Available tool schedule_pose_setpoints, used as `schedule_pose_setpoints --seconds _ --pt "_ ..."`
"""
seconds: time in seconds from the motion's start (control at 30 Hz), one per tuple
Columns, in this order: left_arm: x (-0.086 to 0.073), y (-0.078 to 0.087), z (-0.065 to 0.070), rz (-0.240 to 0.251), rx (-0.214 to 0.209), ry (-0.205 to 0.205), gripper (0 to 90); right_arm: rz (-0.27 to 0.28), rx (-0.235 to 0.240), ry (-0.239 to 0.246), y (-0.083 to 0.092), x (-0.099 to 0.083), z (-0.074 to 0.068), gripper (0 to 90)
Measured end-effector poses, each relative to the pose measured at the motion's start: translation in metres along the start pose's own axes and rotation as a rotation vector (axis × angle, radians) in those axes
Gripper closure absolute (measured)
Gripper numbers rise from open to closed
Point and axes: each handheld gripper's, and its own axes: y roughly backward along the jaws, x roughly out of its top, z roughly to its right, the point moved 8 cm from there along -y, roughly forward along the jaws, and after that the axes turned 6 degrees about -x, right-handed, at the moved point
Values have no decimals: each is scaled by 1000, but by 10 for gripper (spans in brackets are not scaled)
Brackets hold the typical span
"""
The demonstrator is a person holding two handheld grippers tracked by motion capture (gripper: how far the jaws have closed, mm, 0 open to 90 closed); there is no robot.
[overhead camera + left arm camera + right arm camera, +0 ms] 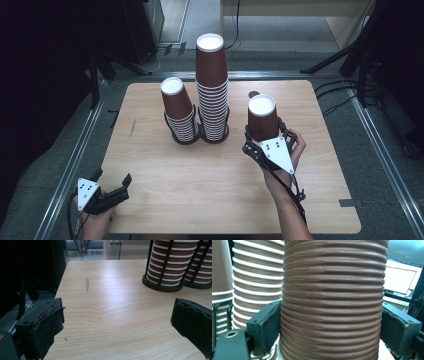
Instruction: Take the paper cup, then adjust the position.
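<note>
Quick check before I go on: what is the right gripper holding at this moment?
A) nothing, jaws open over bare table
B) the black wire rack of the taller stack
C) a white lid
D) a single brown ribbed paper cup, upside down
D: the right gripper has its jaws closed on either side of a single brown ribbed paper cup, white base up, to the right of the two stacks.

The tongs (332, 325) clamp a ribbed brown cup (333, 297), with stacked cups (254, 285) just behind.

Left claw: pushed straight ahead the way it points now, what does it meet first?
Probably the black cup holder under the shorter cup stack; depth is unclear. The left claw is open over bare table.
</note>
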Motion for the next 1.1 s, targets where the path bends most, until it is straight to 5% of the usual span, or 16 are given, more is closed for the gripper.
schedule_pose_setpoints --seconds 0.47,0.87,1.1 --pt "17 -12 17 11 -40 0 0 -4 20 63 -2 -10 -7 132" --pt "33 -48 66 3 -178 -35 0 -14 33 116 -5 -18 -6 132" --pt "39 -70 93 10 -232 -20 0 -20 38 124 -5 -21 -2 132"
